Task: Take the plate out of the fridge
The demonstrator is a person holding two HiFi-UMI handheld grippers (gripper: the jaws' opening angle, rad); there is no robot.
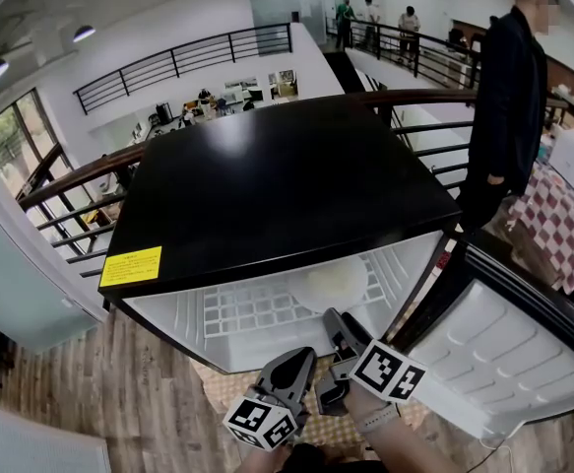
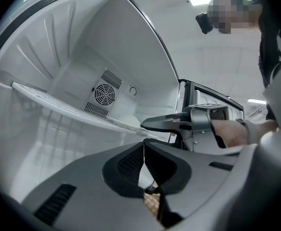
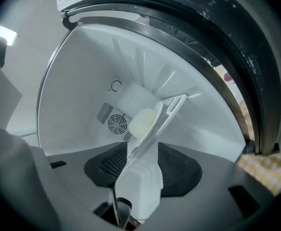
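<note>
Your right gripper (image 3: 144, 150) has its jaws open, your left gripper (image 2: 144, 146) closed. Careful: the shelf (image 3: 174, 104) edge sits in front of the plate (image 3: 142, 121). Close early and you'll likely clamp shelf, not plate.

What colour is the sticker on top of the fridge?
Yellow; the sticker shows best in the head view.

Plate (image 1: 336, 284) lies on fridge (image 1: 267, 180) shelf (image 1: 252, 315) (door (image 1: 528, 363) right).
</note>
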